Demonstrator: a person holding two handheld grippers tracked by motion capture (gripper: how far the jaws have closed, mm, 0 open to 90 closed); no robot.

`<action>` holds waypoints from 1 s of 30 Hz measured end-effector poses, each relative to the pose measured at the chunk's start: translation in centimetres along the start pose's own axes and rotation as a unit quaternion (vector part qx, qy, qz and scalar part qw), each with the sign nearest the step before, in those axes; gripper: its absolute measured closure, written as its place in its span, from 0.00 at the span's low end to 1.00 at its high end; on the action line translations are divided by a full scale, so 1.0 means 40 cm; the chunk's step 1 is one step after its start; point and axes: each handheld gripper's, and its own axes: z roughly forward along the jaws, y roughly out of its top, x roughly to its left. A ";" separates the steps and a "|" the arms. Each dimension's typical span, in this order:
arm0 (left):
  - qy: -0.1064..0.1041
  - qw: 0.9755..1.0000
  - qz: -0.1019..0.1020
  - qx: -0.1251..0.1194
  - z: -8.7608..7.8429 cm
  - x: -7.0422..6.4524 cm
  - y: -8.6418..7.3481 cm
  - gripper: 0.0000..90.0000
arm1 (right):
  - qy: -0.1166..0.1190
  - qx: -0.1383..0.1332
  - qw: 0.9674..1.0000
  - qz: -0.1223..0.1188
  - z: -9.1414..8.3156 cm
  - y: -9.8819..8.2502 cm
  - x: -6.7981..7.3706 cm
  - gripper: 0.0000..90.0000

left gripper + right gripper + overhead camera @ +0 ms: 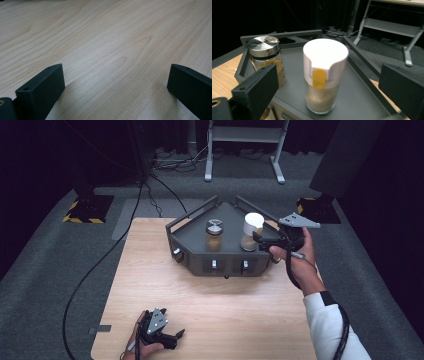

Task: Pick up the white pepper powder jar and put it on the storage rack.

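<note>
Rack rails (192, 215) fence jars; silver-lid jar (214, 234) near white-cap jar (251, 231); table front (220, 310) open.

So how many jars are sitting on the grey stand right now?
2. A metal-lidded jar stands toward the left of the grey stand; a white-capped jar stands at its right, just in front of the right gripper. None looks hidden.

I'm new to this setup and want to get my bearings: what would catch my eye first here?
A dark grey tray sits at the far side of the wooden table, carrying a white-capped jar and a steel-lidded spice jar. The right gripper hovers beside the white-capped jar with jaws open, not touching it. The left gripper rests open at the table's near edge.
</note>
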 end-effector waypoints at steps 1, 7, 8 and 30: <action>0.000 1.000 0.000 0.000 0.000 0.000 0.000 0.01 | 0.001 -0.004 1.000 0.003 -0.011 -0.004 -0.003 0.03; 0.000 1.000 -0.001 0.000 0.000 0.000 0.000 0.01 | -0.002 -0.014 1.000 -0.008 -0.076 -0.022 -0.004 0.03; 0.001 1.000 -0.001 0.000 0.000 -0.001 0.000 0.01 | -0.004 -0.016 1.000 -0.009 -0.087 -0.025 -0.003 0.03; 0.003 1.000 -0.002 0.000 0.000 -0.002 0.000 0.01 | 0.001 -0.032 0.999 -0.016 -0.232 -0.172 -0.018 0.03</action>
